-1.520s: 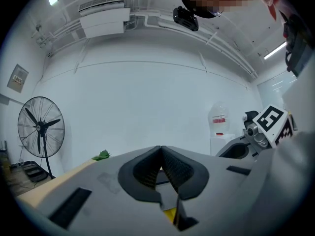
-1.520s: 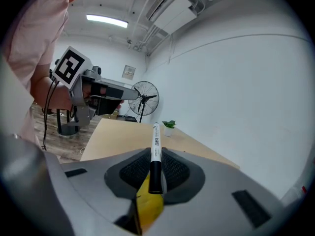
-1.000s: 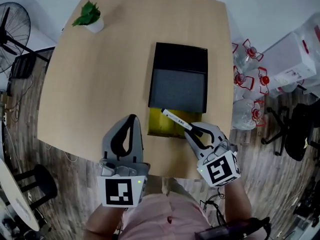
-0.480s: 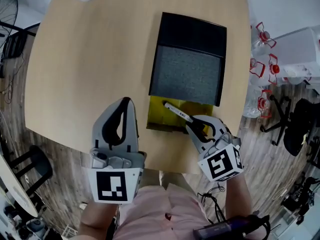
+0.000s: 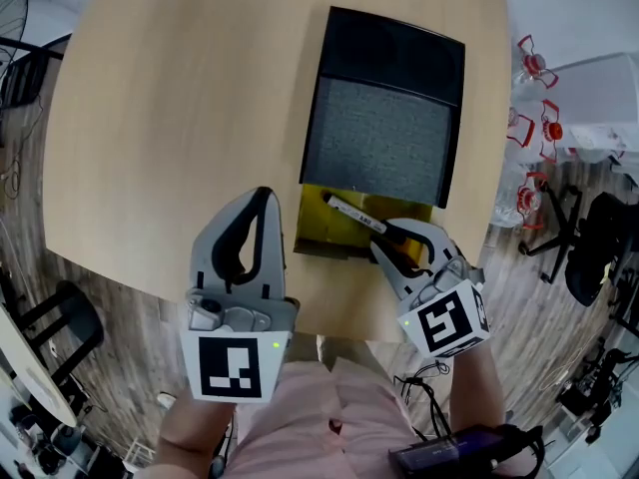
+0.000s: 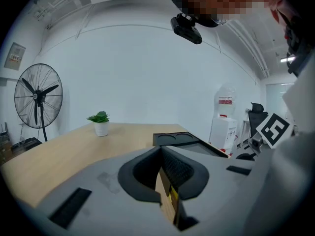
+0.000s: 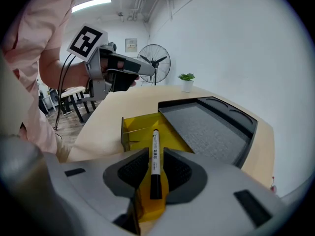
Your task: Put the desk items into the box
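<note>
A: What does the right claw (image 5: 397, 238) have?

B: A marker (image 5: 351, 214). The two pads pinch it at the dark cap end, and the white barrel sticks out past the tips.

A: So where is the marker, exactly?

B: Over the yellow box (image 5: 329, 236). In the head view the barrel slants across the open box, with its free end pointing toward the black tray (image 5: 384, 118). I cannot tell whether it touches the box floor.

A: And the box itself?

B: It sits on the pale wooden surface (image 5: 170, 118), close to the near edge and right up against the near side of the black tray. The right gripper view shows a thin upright wall at the box's left end, with plain yellow floor beside it.

A: What is the tray like?

B: It is black, with a large grey felt-like panel and two round hollows at its far end.

A: And the left claw (image 5: 263, 196)?

B: It is over the surface just left of the box, well apart from the marker. Its pads are pressed together on themselves. Only a thin slit stays between them, with a strip of wood and yellow showing through.

A: Anything else around?

B: A small potted plant (image 6: 101, 123) in a white pot stands at the far corner of the surface, well away from the box. A standing fan (image 6: 35, 97) is on the floor beyond it
</note>
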Motion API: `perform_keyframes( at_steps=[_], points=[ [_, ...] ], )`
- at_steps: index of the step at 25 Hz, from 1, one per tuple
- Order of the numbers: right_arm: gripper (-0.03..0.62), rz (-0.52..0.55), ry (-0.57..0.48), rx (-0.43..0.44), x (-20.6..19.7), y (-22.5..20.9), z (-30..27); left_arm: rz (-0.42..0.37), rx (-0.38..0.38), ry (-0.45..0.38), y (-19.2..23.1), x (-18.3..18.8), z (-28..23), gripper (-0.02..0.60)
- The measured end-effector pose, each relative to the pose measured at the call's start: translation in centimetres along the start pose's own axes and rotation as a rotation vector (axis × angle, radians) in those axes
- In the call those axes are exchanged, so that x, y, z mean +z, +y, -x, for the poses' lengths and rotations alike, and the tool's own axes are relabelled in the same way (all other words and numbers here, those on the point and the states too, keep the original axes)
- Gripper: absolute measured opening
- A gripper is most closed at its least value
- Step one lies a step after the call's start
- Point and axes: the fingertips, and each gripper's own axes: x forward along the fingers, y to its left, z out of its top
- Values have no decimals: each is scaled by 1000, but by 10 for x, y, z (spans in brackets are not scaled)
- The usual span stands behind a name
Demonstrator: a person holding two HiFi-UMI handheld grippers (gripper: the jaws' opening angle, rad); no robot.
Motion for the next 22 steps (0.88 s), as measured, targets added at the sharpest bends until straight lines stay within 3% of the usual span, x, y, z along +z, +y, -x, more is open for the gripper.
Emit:
perform_keyframes(
  at_steps=[5,12,17,22],
  points=[
    [98,-4,-24,-22,8,-1,6,-15,-5,-24,-3,8,5,11],
    [98,-42,-134,-93,34,6,52,-28,-16,-85,-30,38,42,11],
    [81,-108,-256,-229,61,-5,91,-75,-33,-191,-52,73,66,11],
    [58,-49,-403,-331,97,8,147,-118,-43,-293,-84,113,108,11]
  ],
)
